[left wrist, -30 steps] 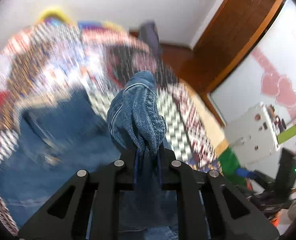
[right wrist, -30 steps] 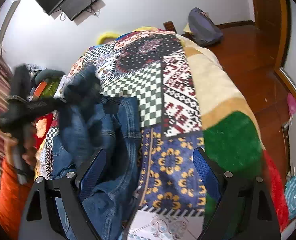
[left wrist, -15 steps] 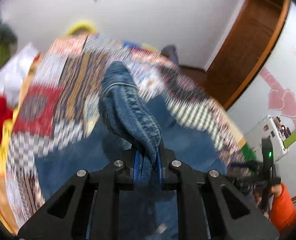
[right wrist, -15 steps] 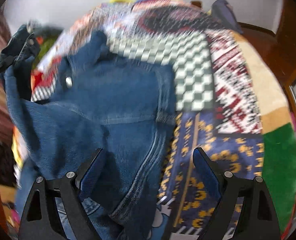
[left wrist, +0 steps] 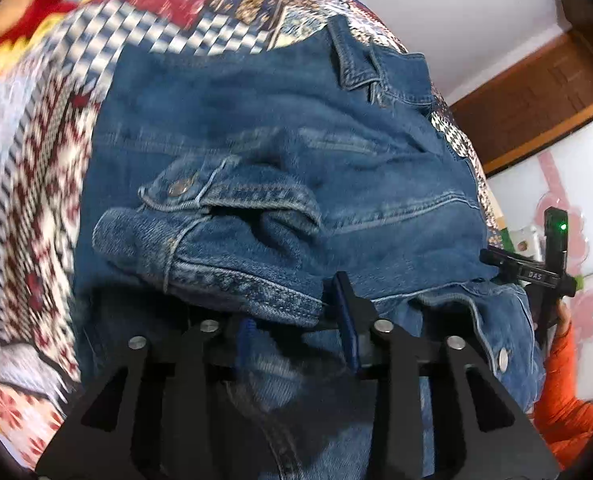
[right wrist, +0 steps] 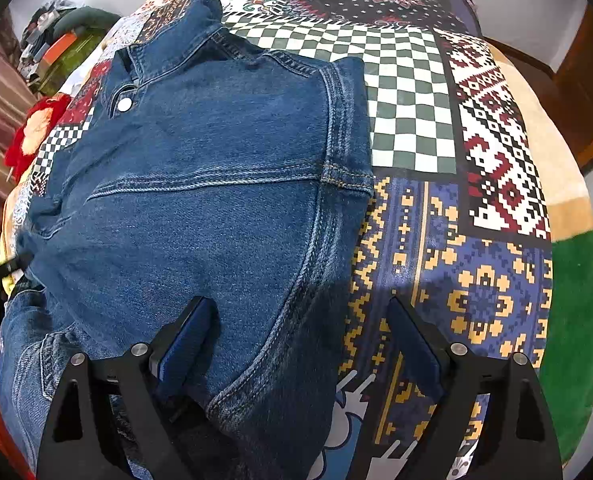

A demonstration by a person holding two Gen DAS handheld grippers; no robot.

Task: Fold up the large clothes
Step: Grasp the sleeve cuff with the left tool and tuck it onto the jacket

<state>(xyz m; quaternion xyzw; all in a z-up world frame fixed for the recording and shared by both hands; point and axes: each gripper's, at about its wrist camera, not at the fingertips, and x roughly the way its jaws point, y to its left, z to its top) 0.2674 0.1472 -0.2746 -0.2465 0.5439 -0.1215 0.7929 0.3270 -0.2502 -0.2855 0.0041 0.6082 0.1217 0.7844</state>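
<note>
A blue denim jacket (right wrist: 216, 184) lies on a patchwork blanket (right wrist: 476, 184), back panel up, collar at the far end. In the left wrist view the jacket (left wrist: 296, 140) fills the middle, and its sleeve cuff (left wrist: 200, 248) lies folded across it. My left gripper (left wrist: 296, 322) is open, with the cuff's hem lying loose between its fingers. My right gripper (right wrist: 300, 340) is open and empty, low over the jacket's near right edge. The right gripper also shows in the left wrist view (left wrist: 544, 268) at the jacket's far right side.
The blanket covers a bed; its edge falls away at the right (right wrist: 576, 320). A clutter pile (right wrist: 64, 44) sits beyond the bed at the far left. A wooden door (left wrist: 536, 92) and white wall stand behind. An orange sleeve (left wrist: 560, 380) shows at the right.
My left gripper carried the sleeve across the jacket, laid it down and opened. My right gripper stayed open and came lower and closer over the jacket.
</note>
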